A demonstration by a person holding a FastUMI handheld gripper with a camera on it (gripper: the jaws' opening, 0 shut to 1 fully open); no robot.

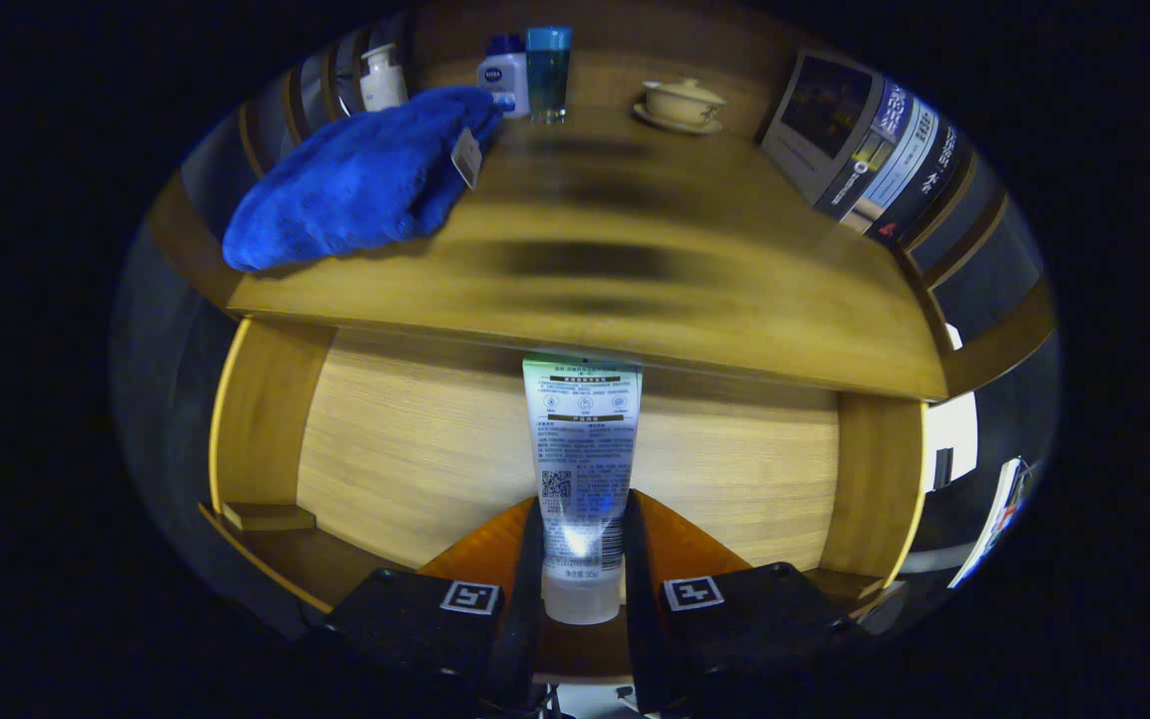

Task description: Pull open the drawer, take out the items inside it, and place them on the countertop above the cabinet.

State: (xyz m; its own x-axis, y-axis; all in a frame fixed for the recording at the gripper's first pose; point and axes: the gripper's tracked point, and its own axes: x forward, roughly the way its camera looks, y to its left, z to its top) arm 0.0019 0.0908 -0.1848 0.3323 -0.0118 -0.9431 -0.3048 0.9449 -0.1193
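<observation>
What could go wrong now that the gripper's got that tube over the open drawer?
The gripper is shut on the tube only near its cap end, so the long body ahead of the fingers could swing or slip out. The tube's far end sits right at the countertop front edge and could catch on it when lifted. On top, the blue towel takes up one side, so the tube may land on it.

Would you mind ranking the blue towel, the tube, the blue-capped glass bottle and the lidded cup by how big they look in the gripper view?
1. Blue towel, on the countertop.
2. Tube, clamped in the gripper; its nearness inflates it.
3 and 4. Glass bottle and lidded cup look much alike, both far back.
</observation>
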